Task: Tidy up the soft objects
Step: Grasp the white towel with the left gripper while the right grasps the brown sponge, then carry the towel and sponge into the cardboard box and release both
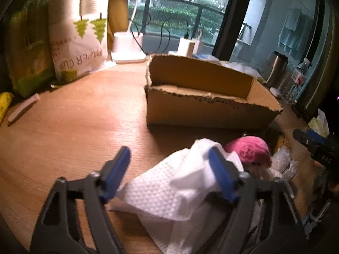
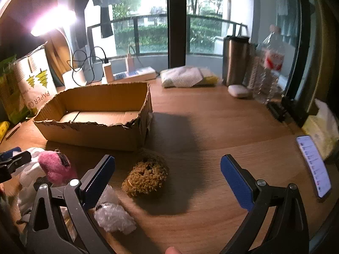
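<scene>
At near edge of worktop point(image 2: 211, 131), heap of soft goods awaiting sorting:

- White paper towel point(image 1: 169, 190): crumpled, embossed, lying between spread blades of left tongs point(image 1: 169, 158). Right blade over a raised fold, left blade apart on bare wood; nothing gripped. Probably lined up for pinching the high fold, easiest purchase on limp sheet.
- Pink plush item point(image 2: 56, 166): touching far side of towel, partly on it. Heaped with rest, likely for short reach to box.
- Brown sponge point(image 2: 146, 175): coarse, rounded, hollow in top, just in front of box's near corner. Right tongs point(image 2: 167, 169) gaping wide, blades either side of it though still clear of it, empty. Wide spread suited to bulky springy piece.
- Clear bubble wrap point(image 2: 114, 218): wadded, beside left blade of right tongs.
- Cardboard box point(image 2: 95, 114): open, torn rim, seemingly empty; just behind heap, presumably the receptacle. No soft item inside yet.

Beyond, along window side: paper cup pack point(image 1: 78, 33), green packet point(image 1: 29, 48), white lamp base point(image 1: 127, 46), chargers with cables point(image 2: 108, 69), folded cloth bundle point(image 2: 186, 76), steel tumbler point(image 2: 235, 61), plastic bottle point(image 2: 269, 67), white case point(image 2: 239, 91). At right edge: lit phone point(image 2: 313, 165), tissue packet point(image 2: 324, 131).
</scene>
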Demonstrator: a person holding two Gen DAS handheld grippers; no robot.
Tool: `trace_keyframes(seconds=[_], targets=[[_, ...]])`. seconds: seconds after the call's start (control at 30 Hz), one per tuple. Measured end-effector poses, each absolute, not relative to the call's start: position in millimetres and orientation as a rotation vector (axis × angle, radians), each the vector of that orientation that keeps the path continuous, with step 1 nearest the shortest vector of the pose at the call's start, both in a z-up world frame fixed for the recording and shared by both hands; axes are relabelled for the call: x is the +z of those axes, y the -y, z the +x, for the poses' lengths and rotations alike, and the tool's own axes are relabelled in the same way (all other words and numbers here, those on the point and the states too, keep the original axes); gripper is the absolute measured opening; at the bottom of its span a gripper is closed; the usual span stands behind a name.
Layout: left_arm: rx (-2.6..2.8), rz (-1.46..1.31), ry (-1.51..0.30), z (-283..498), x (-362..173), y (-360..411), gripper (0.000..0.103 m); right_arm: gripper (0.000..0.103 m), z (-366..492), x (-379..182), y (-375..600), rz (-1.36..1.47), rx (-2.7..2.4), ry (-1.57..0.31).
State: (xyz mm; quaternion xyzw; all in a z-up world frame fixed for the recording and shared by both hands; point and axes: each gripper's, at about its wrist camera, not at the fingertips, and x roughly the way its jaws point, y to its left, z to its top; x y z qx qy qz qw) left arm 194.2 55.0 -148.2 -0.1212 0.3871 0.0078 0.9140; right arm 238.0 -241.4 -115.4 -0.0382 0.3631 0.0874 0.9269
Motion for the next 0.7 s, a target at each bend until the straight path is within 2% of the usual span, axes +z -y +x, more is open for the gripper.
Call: trace_keyframes(seconds=[0.07,0.13,0.23,0.33,0.4,0.47,0.53,0.57,0.7], targets=[[-0.009,-0.284,-0.816,198.1,-153.6,-58.0,0.057,0.101,245.3,-120.5,239.0,-0.067,0.2,-0.772],[-0.036,-0.322,-0.84,201.1,-160.0,-60.9,0.053,0.099,251.4,-126.2,235.5,-0.067,0.214,-0.797],[-0.059,-0.343,-0.856,203.0,-165.1,-61.8,0.046,0.083,259.3,-134.4,232.3,-0.076,0.212,-0.838],[-0.076,-0.341,-0.866,204.1,-166.0,-60.3,0.041,0.082,265.4,-142.6,232.7,-0.071,0.216,-0.873],[-0.088,-0.343,-0.87,204.5,-166.1,-60.0,0.036,0.078,267.3,-146.6,230.9,-0.067,0.228,-0.892],[-0.103,-0.344,-0.87,204.3,-165.3,-58.3,0.027,0.057,267.7,-149.4,228.5,-0.065,0.243,-0.906],[-0.122,-0.344,-0.869,203.3,-162.9,-55.9,0.021,0.048,267.9,-150.9,226.3,-0.063,0.258,-0.917],[-0.128,-0.345,-0.867,202.1,-161.1,-55.9,0.016,0.047,266.8,-150.9,225.3,-0.069,0.263,-0.915],[-0.138,-0.333,-0.836,196.2,-148.6,-54.4,0.013,0.043,261.8,-146.3,222.9,-0.082,0.283,-0.898]])
